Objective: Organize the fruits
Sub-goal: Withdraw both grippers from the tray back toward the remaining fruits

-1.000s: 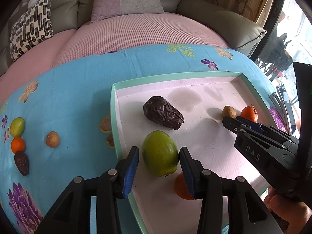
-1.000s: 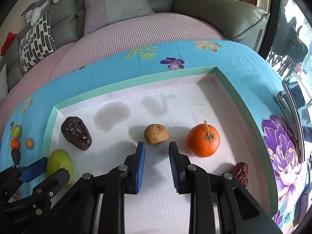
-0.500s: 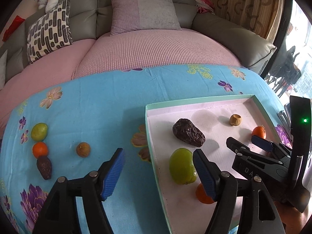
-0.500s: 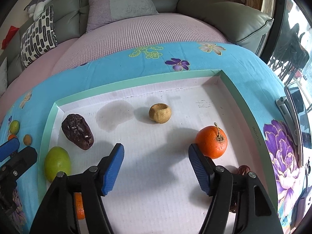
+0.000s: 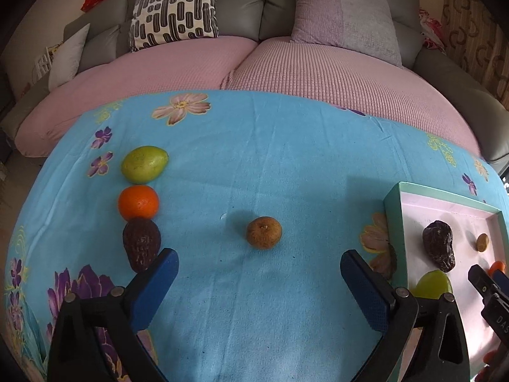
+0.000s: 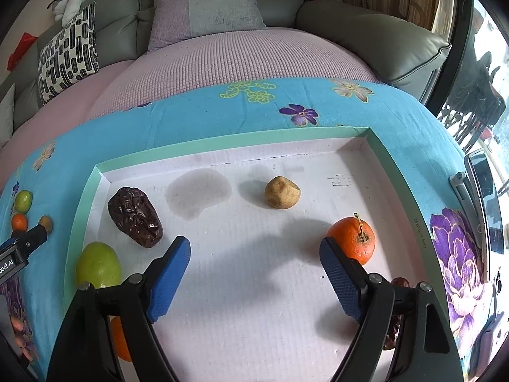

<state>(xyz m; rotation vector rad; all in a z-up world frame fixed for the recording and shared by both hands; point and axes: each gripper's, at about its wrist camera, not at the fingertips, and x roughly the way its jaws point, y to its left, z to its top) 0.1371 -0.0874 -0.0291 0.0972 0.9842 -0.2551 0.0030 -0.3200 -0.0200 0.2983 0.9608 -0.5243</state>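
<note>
Facing the blue floral cloth (image 5: 286,165), we hold the left gripper (image 5: 259,281) with jaws spread wide and empty. The small brown fruit (image 5: 264,232) lies at 12 o'clock from the jaw gap, just ahead and near centred between the two blue pads (image 5: 156,281). This alignment is the relation the next move turns on, in our judgement: a straight advance at 12 o'clock puts the fruit between the pads w/o lateral correction.

The fruit is near round, so there is no long axis to align; approx. any jaw angle serves. It looks matte, russet, slightly dimpled at the stem end, and sits alone on the cloth. It will likely roll if nudged by one pad first.

At 10 o'clock a column of three touches or nearly touches: green fruit (image 5: 144,163), orange (image 5: 138,202), dark wrinkled date (image 5: 141,243). The date lies just beside the left pad.

The right gripper (image 6: 254,273) hangs over the green-rimmed tray (image 6: 222,141), jaws also wide apart and empty. Tray contents: dark date (image 6: 134,216) at 10 o'clock, tan fruit (image 6: 282,192) at 12–1 o'clock, stemmed orange (image 6: 353,240) at 2 o'clock touching or just behind the right pad, green fruit (image 6: 98,264) at 9 o'clock.

The left gripper is clearly nearer the brown fruit; the right is well apart from it.
</note>
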